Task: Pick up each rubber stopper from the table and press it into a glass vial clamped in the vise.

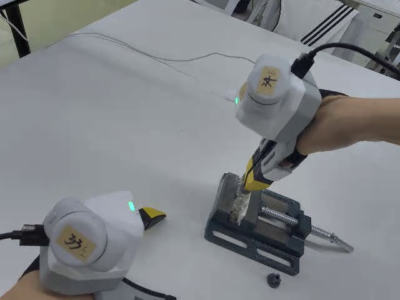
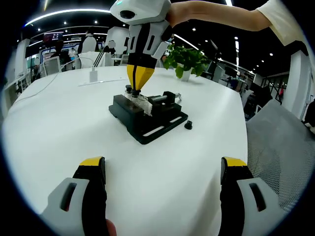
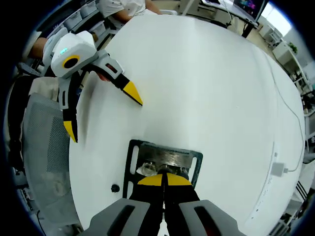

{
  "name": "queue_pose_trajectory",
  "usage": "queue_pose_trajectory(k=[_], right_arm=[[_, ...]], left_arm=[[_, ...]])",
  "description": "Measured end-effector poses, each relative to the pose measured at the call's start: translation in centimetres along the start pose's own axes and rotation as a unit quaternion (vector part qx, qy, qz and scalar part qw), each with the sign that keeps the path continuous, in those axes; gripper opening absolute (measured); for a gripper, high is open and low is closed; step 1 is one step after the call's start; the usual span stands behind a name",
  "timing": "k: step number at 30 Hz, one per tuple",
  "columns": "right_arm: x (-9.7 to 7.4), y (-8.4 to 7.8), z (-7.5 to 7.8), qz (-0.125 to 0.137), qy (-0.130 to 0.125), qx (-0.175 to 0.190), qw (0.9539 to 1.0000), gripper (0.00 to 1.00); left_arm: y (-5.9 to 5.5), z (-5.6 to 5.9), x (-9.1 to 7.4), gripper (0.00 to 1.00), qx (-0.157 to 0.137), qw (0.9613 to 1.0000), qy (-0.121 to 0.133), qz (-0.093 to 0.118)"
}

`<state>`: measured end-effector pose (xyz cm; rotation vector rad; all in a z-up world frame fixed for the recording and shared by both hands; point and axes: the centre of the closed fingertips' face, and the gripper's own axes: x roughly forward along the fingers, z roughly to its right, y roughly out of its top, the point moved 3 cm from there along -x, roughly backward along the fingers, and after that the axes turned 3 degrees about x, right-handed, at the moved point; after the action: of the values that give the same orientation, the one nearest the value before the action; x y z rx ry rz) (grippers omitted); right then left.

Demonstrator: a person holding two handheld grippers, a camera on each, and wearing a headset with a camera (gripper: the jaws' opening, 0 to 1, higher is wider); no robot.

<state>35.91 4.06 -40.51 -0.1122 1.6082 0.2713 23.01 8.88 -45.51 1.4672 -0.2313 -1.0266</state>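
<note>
The white table [image 1: 112, 112] spreads broad and mostly bare under both grippers. The right gripper [image 3: 165, 179] stands steeply nose-down over it in a person's hand [image 1: 337, 125]. Its yellow-tipped jaws are pressed together, and I cannot tell whether anything is nipped between the tips. The left gripper [image 2: 163, 169] hangs low over the table, well apart from the right one. Its jaws are spread wide, with nothing but bare tabletop between them, and they point towards the right gripper.

The dark grey vise [image 1: 256, 236] sits flat on the table right under the right gripper's tips and straight ahead of the left gripper, some way off. Its screw handle [image 1: 328, 236] pokes out sideways, away from the left gripper. A thin cable [image 1: 156, 58] trails over the table far beyond both grippers.

The clear glass vial [image 1: 239, 201] is clamped upright in the vise, directly below the right gripper's closed tips. The tips come down to its mouth, though the exact contact is hidden. A small black rubber stopper [image 1: 273, 280] lies loose on the table just beside the vise, clear of the right gripper's tips. From the left gripper it lies ahead, to the right of the vise
</note>
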Motion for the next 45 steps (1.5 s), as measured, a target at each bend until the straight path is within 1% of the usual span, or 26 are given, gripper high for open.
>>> queue_pose_trajectory(k=[1, 2, 3, 5, 7, 9, 10, 11, 12, 13, 14, 15, 16, 18, 20, 21, 25, 26, 27, 28, 31, 37, 42, 45], right_arm=[[0.0, 0.0, 0.0, 0.001, 0.001, 0.019, 0.9998, 0.0], [0.0, 0.0, -0.1, -0.002, 0.0, 0.011, 0.9999, 0.0], [0.1, 0.1, -0.2, -0.004, -0.004, 0.012, 0.9999, 0.0], [0.1, 0.1, -0.4, -0.009, -0.013, -0.005, 0.9999, 0.0], [0.0, 0.0, -0.4, -0.007, -0.013, 0.013, 0.9998, 0.0], [0.0, -0.1, -0.4, -0.005, -0.014, 0.01, 0.9998, 0.0], [-0.1, -0.1, -0.5, 0.0, -0.019, 0.022, 0.9996, 0.0], [-0.1, -0.2, -0.6, 0.002, -0.02, 0.016, 0.9997, 0.0], [-0.1, -0.2, -0.6, 0.005, -0.023, 0.018, 0.9996, 0.0], [-0.1, -0.2, -0.6, 0.011, -0.024, 0.029, 0.9992, 0.0], [-0.2, -0.3, -0.6, 0.013, -0.026, 0.027, 0.9992, 0.0], [-0.2, -0.4, -0.5, 0.023, -0.027, 0.03, 0.9989, 0.0], [-0.1, -0.4, -0.6, 0.039, -0.027, 0.053, 0.9975, 0.0], [-0.3, -0.6, -0.5, 0.058, -0.029, 0.057, 0.9963, 0.0], [-0.3, -0.8, -0.6, 0.081, -0.03, 0.075, 0.9934, 0.0], [-0.4, -0.9, -0.6, 0.081, -0.031, 0.071, 0.9937, 0.0], [-0.4, -0.7, -0.6, 0.087, -0.032, 0.085, 0.9921, 0.0], [-0.4, -0.6, -0.6, 0.086, -0.033, 0.083, 0.9923, 0.0], [-0.4, -0.6, -0.6, 0.082, -0.042, 0.059, 0.994, 0.0], [-0.4, -0.5, -0.7, 0.081, -0.044, 0.056, 0.9941, 0.0], [-0.4, -0.6, -0.7, 0.086, -0.047, 0.065, 0.993, 0.0], [-0.4, -0.9, -0.7, 0.114, -0.05, 0.069, 0.9898, 0.0], [-0.3, -0.8, -0.6, 0.124, -0.051, 0.073, 0.9883, 0.0], [-0.3, -0.8, -0.7, 0.126, -0.054, 0.069, 0.9882, 0.0]], left_arm=[[0.1, 0.0, 0.0, 0.97, 0.001, 1.0, 0.0, 0.0], [0.3, 0.0, -0.1, 0.97, 0.001, 1.0, 0.0, 0.002], [0.4, 0.0, -0.1, 0.97, 0.001, 1.0, 0.0, 0.003], [0.7, -0.1, -0.2, 0.97, 0.003, 1.0, 0.004, 0.006], [1.0, -0.2, -0.3, 0.97, 0.004, 0.9999, 0.006, 0.008], [1.2, -0.2, -0.5, 0.97, 0.004, 0.9999, 0.008, 0.01], [1.4, -0.1, -0.7, 0.97, 0.004, 0.9999, 0.009, 0.011], [1.6, -0.1, -0.8, 0.97, 0.005, 0.9999, 0.011, 0.012], [1.8, -0.1, -1.0, 0.97, 0.005, 0.9998, 0.014, 0.015], [1.9, 0.0, -1.1, 0.97, 0.004, 0.9998, 0.014, 0.015], [2.0, 0.1, -1.2, 0.97, 0.005, 0.9998, 0.015, 0.015], [2.2, 0.1, -1.4, 0.97, 0.009, 0.9997, 0.019, 0.016], [2.3, 0.2, -1.6, 0.97, 0.009, 0.9996, 0.019, 0.016], [2.5, 0.3, -2.0, 0.97, 0.012, 0.9994, 0.025, 0.019], [2.6, 0.3, -2.5, 0.97, 0.013, 0.9993, 0.029, 0.019], [2.6, 0.3, -2.6, 0.97, 0.014, 0.9993, 0.03, 0.018], [2.5, 0.3, -3.2, 0.97, 0.02, 0.9991, 0.034, 0.013], [2.6, 0.2, -3.3, 0.97, 0.02, 0.9991, 0.034, 0.013], [2.6, 0.2, -3.4, 0.97, 0.021, 0.999, 0.036, 0.013], [2.7, 0.2, -3.5, 0.97, 0.023, 0.9989, 0.038, 0.013], [2.9, 0.1, -3.5, 0.97, 0.024, 0.9988, 0.041, 0.015], [2.9, 0.3, -3.3, 0.97, 0.027, 0.9988, 0.039, 0.014], [2.8, 0.5, -3.2, 0.97, 0.029, 0.9989, 0.035, 0.01], [2.7, 0.5, -3.2, 0.97, 0.029, 0.9989, 0.035, 0.009]])
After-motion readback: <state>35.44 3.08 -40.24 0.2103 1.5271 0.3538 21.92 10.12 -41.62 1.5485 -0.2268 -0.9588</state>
